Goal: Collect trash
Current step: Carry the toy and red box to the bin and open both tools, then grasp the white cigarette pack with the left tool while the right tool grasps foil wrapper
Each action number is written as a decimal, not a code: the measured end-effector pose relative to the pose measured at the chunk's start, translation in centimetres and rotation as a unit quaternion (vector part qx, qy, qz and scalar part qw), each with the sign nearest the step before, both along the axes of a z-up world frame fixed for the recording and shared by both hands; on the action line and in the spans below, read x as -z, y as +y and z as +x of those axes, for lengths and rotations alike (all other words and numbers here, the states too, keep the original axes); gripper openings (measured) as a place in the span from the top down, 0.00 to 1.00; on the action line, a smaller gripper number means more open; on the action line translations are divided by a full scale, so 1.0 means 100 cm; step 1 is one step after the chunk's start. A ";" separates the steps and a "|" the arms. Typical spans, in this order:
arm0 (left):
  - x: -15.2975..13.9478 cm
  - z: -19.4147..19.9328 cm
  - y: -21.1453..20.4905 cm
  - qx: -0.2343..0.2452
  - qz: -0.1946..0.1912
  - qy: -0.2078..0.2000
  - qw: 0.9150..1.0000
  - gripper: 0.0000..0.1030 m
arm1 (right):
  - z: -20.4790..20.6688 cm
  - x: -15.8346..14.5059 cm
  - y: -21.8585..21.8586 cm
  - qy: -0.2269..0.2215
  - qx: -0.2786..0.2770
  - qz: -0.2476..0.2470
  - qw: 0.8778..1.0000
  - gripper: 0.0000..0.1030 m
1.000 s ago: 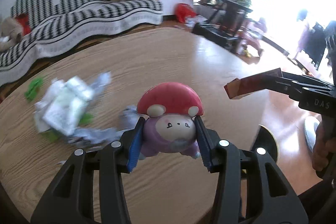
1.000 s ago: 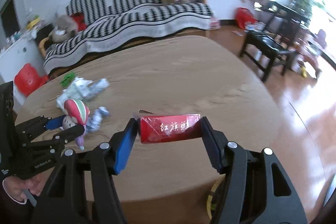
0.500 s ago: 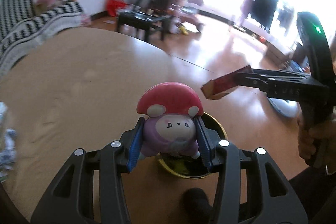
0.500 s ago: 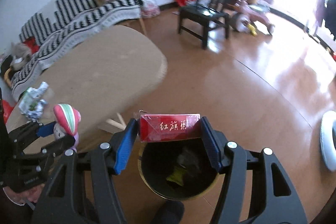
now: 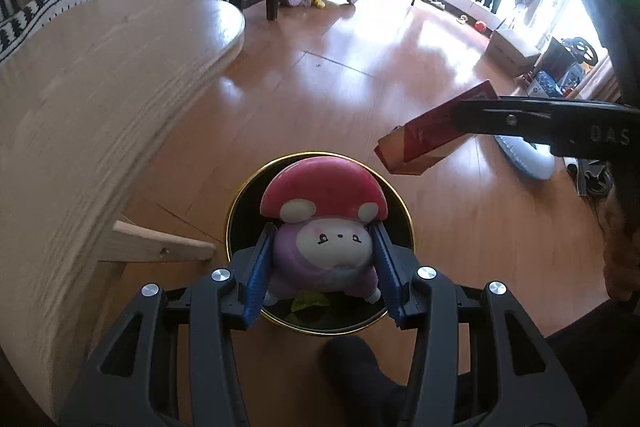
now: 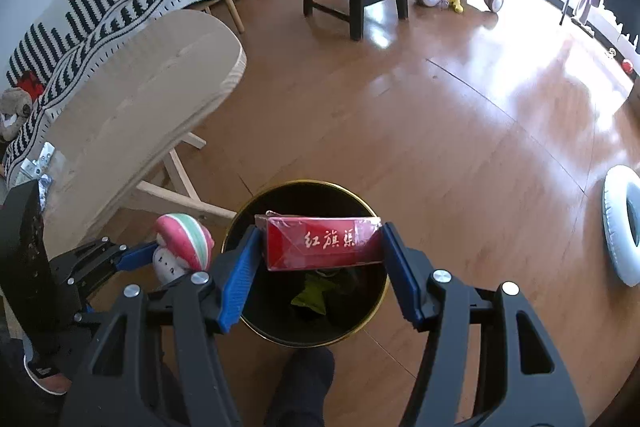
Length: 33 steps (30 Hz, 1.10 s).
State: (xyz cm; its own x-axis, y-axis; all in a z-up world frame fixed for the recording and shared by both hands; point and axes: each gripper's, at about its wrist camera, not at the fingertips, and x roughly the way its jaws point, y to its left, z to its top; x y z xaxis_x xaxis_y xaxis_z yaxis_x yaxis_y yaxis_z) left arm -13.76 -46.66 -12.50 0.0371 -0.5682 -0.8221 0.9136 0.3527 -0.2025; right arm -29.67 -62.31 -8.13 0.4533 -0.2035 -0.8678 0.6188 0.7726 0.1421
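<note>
We have both pieces of trash poised above the bin (image 6: 240, 227), the black round one with a gold rim standing on the wood floor at the lower centre of each view. Our left gripper (image 5: 323, 263) pinches the mushroom toy (image 5: 324, 219) by its purple body, blue pads pressed on either side, red cap toward the bin mouth. Our right gripper (image 6: 320, 263) clamps the red cigarette pack (image 6: 320, 243) end to end between its pads; in the left view the pack sits at the right of the frame, seemingly a little off the rim. Some green scrap (image 6: 310, 293) already lies in the bin. To drop well, we would centre each item over the dark opening before spreading the fingers, since the pack is long and could catch the rim and tip out onto the floor. We judge it wise to release one at a time, so the toy does not bounce off the pack. More crumpled wrappers (image 6: 38, 163) wait on the wooden table (image 6: 140, 87) at the left edge.
</note>
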 end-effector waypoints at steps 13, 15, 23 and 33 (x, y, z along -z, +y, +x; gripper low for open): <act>-0.002 0.001 0.000 0.008 -0.010 0.011 1.000 0.36 | 0.006 0.008 -0.006 0.001 0.000 0.013 1.000 0.23; -0.005 0.002 0.003 0.004 -0.016 0.005 1.000 0.26 | 0.008 0.005 -0.005 -0.001 0.000 0.005 1.000 0.22; -0.035 0.017 0.038 -0.023 -0.038 -0.004 0.999 0.18 | 0.023 -0.022 0.009 -0.038 -0.007 -0.004 0.999 0.20; -0.103 0.094 0.174 -0.161 -0.078 -0.073 0.981 0.10 | 0.117 -0.069 0.092 -0.100 -0.106 -0.013 0.989 0.16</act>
